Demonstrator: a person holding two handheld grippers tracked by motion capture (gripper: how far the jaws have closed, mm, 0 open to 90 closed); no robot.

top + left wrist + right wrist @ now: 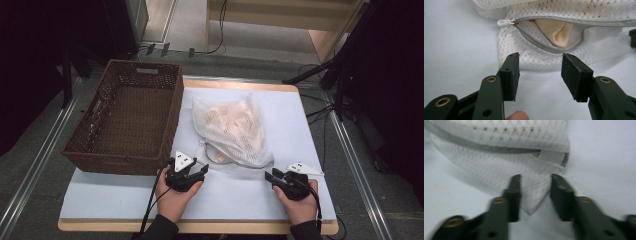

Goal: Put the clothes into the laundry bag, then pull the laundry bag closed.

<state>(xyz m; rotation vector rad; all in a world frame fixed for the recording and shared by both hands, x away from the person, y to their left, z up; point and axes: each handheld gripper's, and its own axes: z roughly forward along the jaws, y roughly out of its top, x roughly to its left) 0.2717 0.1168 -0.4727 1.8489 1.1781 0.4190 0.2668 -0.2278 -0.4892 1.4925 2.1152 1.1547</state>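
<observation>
A white mesh laundry bag (235,127) stuffed with peach cloth lies on the pale table, right of the basket. Its zipper (541,46) is partly undone, and peach cloth (555,31) shows through the gap; the zipper pull (504,23) lies at the left end. My left gripper (192,167) stands open just short of that opening, with nothing between its jaws (540,75). My right gripper (271,175) is open at the bag's near right corner. That mesh corner (534,195) lies between its jaws, which stand apart from it.
A deep brown wicker basket (120,162) stands at the table's left side, close to my left hand. Bare table surface (240,200) runs along the front edge. Cables and stand legs lie on the floor beyond the right edge.
</observation>
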